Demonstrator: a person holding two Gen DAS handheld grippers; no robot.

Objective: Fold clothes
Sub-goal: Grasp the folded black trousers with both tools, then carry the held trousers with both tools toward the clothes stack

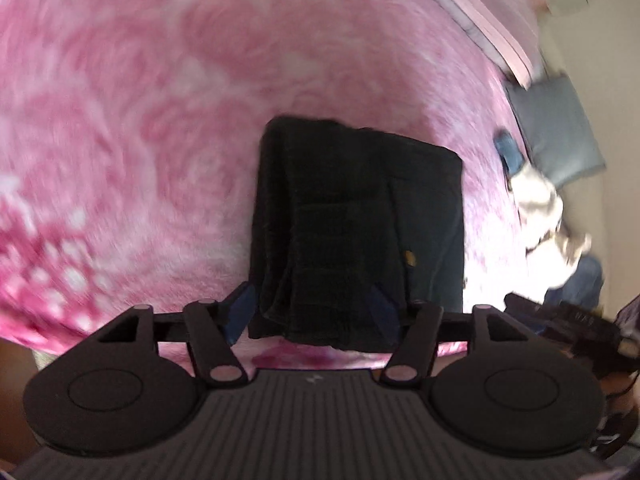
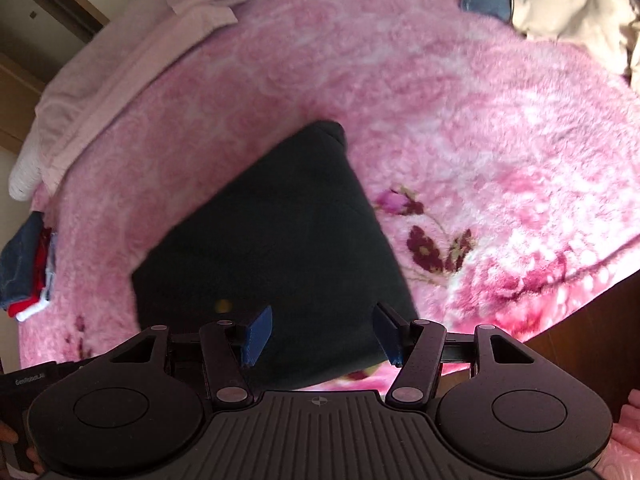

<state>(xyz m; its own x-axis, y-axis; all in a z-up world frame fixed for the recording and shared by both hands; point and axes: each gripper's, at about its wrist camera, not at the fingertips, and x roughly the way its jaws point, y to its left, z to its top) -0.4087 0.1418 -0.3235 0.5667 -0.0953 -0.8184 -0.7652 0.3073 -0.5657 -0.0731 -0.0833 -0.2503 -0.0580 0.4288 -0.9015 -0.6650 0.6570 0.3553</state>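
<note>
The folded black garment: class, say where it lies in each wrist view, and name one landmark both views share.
Left wrist view: the folded black garment lies centre, its near edge between the left gripper's fingers.
Right wrist view: it lies centre-left, corner pointing away, above the right gripper.
Shared landmark: the cream garment on the pink blanket.

Pink floral fleece blanket (image 2: 460,92), pale wall (image 1: 616,160), daylight

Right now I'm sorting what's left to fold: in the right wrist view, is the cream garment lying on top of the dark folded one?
No: the cream garment lies far off on the pink blanket, apart from the dark folded garment.
</note>
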